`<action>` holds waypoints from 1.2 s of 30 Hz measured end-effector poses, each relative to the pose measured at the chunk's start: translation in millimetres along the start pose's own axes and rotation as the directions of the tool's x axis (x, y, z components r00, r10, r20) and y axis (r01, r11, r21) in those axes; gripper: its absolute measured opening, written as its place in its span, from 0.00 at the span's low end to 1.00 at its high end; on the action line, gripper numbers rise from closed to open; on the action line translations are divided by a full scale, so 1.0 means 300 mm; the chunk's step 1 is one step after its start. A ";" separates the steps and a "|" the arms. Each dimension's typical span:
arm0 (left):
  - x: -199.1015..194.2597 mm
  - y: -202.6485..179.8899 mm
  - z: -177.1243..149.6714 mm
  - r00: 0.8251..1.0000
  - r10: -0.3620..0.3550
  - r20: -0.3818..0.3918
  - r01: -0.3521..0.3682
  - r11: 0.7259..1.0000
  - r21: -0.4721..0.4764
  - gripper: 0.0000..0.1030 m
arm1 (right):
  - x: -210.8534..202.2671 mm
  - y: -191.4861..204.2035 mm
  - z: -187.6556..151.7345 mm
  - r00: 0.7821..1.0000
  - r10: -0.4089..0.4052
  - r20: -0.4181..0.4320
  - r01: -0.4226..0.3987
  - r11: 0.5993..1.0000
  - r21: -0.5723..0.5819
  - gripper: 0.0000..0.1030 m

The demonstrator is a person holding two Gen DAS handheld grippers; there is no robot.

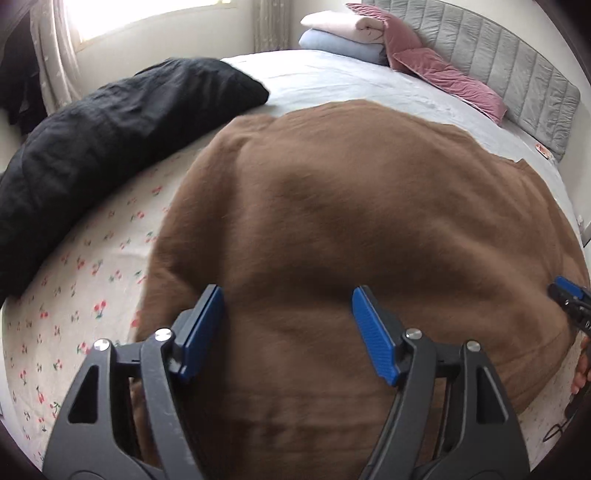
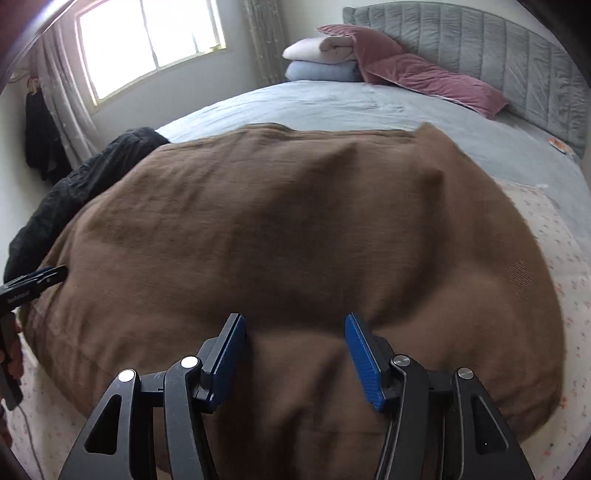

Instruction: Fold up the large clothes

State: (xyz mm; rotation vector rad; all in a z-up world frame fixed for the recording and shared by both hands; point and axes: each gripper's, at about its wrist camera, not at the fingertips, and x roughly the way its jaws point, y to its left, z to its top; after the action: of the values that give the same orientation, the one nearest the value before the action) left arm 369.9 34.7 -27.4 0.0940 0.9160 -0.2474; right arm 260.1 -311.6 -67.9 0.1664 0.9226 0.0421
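Note:
A large brown garment (image 1: 351,221) lies spread on the bed, also in the right wrist view (image 2: 295,229). My left gripper (image 1: 288,295) is open, its blue pads wide apart just above the garment's near left part. My right gripper (image 2: 293,321) is open too, above the garment's near right part. Neither holds cloth. The right gripper's tip shows at the right edge of the left wrist view (image 1: 569,295). The left gripper's tip shows at the left edge of the right wrist view (image 2: 37,280).
A black garment (image 1: 110,140) lies at the bed's left side. A cherry-print sheet (image 1: 74,295) covers the near bed, a pale blue sheet (image 2: 351,107) the far part. Pink pillows (image 1: 443,74), folded blankets (image 1: 340,33) and a grey headboard (image 1: 517,62) stand at the back.

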 end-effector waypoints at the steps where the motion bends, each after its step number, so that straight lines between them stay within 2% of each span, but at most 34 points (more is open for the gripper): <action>1: -0.022 0.042 -0.017 0.999 0.038 0.015 -0.037 0.999 -0.014 0.68 | -0.026 -0.061 -0.018 0.998 -0.059 0.007 0.059 0.998 0.020 0.55; 2: -0.049 0.075 -0.025 0.993 0.112 0.022 -0.112 0.993 -0.023 0.68 | -0.057 -0.121 -0.032 0.994 -0.111 0.004 0.111 0.992 0.051 0.55; 3: -0.077 0.110 -0.031 0.987 0.161 0.014 -0.160 0.986 -0.049 0.68 | -0.097 -0.179 -0.042 0.994 -0.113 0.011 0.111 0.987 0.112 0.55; 5: -0.140 0.195 -0.043 0.996 0.088 0.002 -0.086 0.982 -0.165 0.68 | -0.184 -0.264 -0.054 0.998 -0.044 0.044 0.032 0.968 0.249 0.55; 7: -0.201 0.247 -0.070 1.000 0.017 -0.013 -0.020 0.964 -0.265 0.69 | -0.262 -0.318 -0.065 0.995 -0.063 0.072 0.035 0.940 0.338 0.58; 9: -0.249 0.260 -0.105 0.999 -0.038 -0.020 0.030 0.955 -0.296 0.72 | -0.310 -0.357 -0.085 0.993 -0.092 0.078 0.053 0.915 0.401 0.60; 12: -0.280 0.263 -0.166 0.997 -0.069 -0.045 0.051 0.945 -0.324 0.72 | -0.326 -0.420 -0.146 0.997 -0.033 0.071 -0.008 0.856 0.518 0.61; 15: -0.252 0.293 -0.205 0.980 -0.180 -0.086 0.128 0.899 -0.418 0.72 | -0.282 -0.459 -0.194 0.997 0.060 0.052 -0.079 0.793 0.604 0.61; 18: -0.220 0.323 -0.246 0.953 -0.295 -0.068 0.218 0.825 -0.521 0.72 | -0.209 -0.481 -0.229 0.987 0.150 0.063 -0.152 0.713 0.684 0.61; 21: -0.163 0.314 -0.273 0.931 -0.361 -0.053 0.273 0.786 -0.555 0.72 | -0.131 -0.502 -0.260 0.969 0.230 0.095 -0.222 0.628 0.746 0.61; 22: -0.143 0.312 -0.280 0.924 -0.380 -0.044 0.290 0.771 -0.566 0.71 | -0.121 -0.501 -0.267 0.958 0.253 0.136 -0.266 0.597 0.757 0.60; 23: -0.124 0.308 -0.290 0.914 -0.404 -0.023 0.316 0.749 -0.582 0.58 | -0.113 -0.508 -0.269 0.949 0.261 0.174 -0.298 0.575 0.761 0.54; 24: -0.109 0.305 -0.296 0.915 -0.403 -0.020 0.314 0.742 -0.593 0.52 | -0.117 -0.508 -0.267 0.947 0.256 0.196 -0.312 0.575 0.757 0.30; 25: -0.105 0.302 -0.301 0.920 -0.392 -0.020 0.304 0.744 -0.596 0.48 | -0.131 -0.506 -0.255 0.943 0.256 0.214 -0.327 0.582 0.745 0.21; 26: -0.108 0.297 -0.301 0.922 -0.388 -0.007 0.310 0.747 -0.588 0.39 | -0.164 -0.499 -0.239 0.938 0.248 0.244 -0.346 0.589 0.731 0.19; 28: -0.125 0.285 -0.295 0.934 -0.358 -0.008 0.291 0.773 -0.563 0.30 | -0.263 -0.470 -0.173 0.926 0.225 0.304 -0.375 0.641 0.669 0.14; 30: -0.131 0.283 -0.301 0.936 -0.351 -0.002 0.288 0.771 -0.568 0.29 | -0.329 -0.456 -0.123 0.917 0.195 0.347 -0.379 0.696 0.610 0.14; 31: -0.123 0.279 -0.302 0.936 -0.352 -0.006 0.288 0.775 -0.563 0.29 | -0.314 -0.463 -0.121 0.926 0.177 0.333 -0.353 0.719 0.599 0.14; 32: -0.117 0.275 -0.302 0.934 -0.357 -0.010 0.292 0.779 -0.556 0.29 | -0.270 -0.484 -0.138 0.941 0.171 0.291 -0.321 0.717 0.619 0.14; 33: -0.116 0.272 -0.300 0.934 -0.357 -0.013 0.293 0.786 -0.545 0.30 | -0.210 -0.520 -0.170 0.952 0.194 0.237 -0.305 0.683 0.664 0.16; 34: -0.117 0.269 -0.296 0.935 -0.353 -0.019 0.290 0.796 -0.531 0.31 | -0.147 -0.563 -0.219 0.950 0.242 0.196 -0.307 0.617 0.724 0.20; 35: -0.120 0.265 -0.291 0.937 -0.350 -0.024 0.286 0.804 -0.521 0.33 | -0.113 -0.599 -0.265 0.936 0.289 0.201 -0.333 0.548 0.767 0.22; 36: -0.126 0.264 -0.286 0.940 -0.340 -0.031 0.277 0.813 -0.512 0.35 | -0.102 -0.622 -0.289 0.920 0.326 0.216 -0.361 0.496 0.790 0.26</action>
State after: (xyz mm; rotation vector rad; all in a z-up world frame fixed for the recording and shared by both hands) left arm 301.5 133.7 -51.2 -0.5378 1.0923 -0.3002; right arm 166.0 -488.1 -125.0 1.2491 0.7923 -0.0257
